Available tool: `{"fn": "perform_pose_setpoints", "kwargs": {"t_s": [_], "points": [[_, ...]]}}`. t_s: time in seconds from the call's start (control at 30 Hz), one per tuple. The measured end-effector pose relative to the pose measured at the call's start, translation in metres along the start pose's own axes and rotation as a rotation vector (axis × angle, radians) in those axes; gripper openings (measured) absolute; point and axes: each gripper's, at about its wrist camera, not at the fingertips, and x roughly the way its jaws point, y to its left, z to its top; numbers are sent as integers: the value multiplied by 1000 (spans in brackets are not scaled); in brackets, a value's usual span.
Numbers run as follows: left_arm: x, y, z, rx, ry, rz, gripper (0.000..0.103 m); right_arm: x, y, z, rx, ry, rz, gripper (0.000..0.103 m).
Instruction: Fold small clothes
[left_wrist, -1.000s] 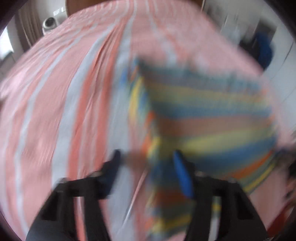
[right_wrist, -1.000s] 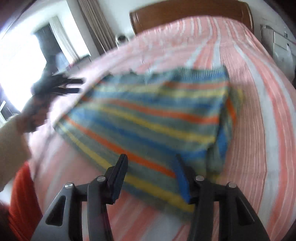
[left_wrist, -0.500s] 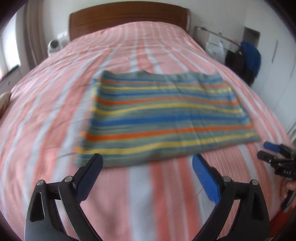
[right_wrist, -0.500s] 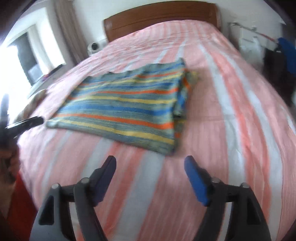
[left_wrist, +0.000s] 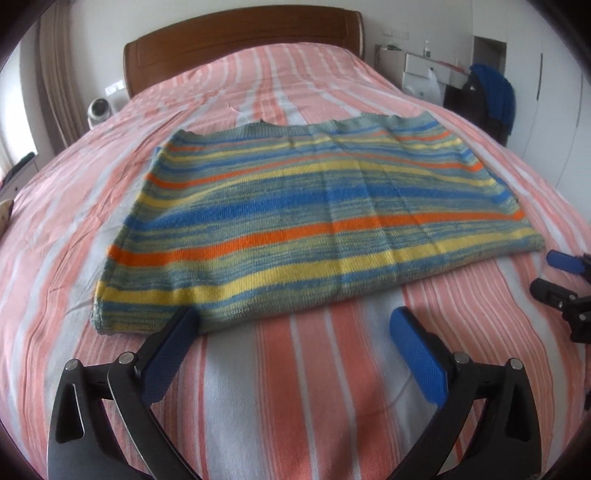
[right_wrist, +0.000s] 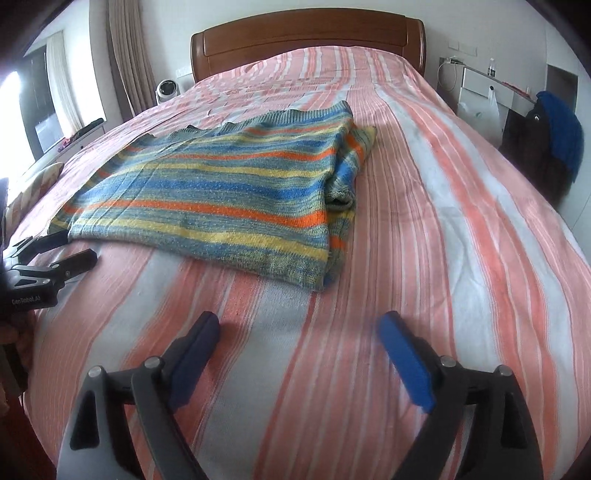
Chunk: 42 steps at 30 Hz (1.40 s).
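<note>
Sweater (left_wrist: 314, 218) lies flat mid-bed, long axis running across, parallel to the foot edge. Both tongs, left (left_wrist: 295, 354) and right (right_wrist: 299, 354), hover spread and empty beside its near hem.

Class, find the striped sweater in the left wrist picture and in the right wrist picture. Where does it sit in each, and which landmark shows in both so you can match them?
Left wrist view: the striped sweater fills the centre, spread flat on the bed.
Right wrist view: the striped sweater lies left of centre, its folded edge at the right.
Shared landmark: the wooden headboard at the top.
</note>
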Motion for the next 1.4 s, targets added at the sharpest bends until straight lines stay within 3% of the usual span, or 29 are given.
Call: {"fn": "perform_pose_setpoints", "kwargs": {"t_s": [1.4], "points": [[3,-3,4,18,-13,29,103,1,1,2,-2,-11,-19,93]]}}
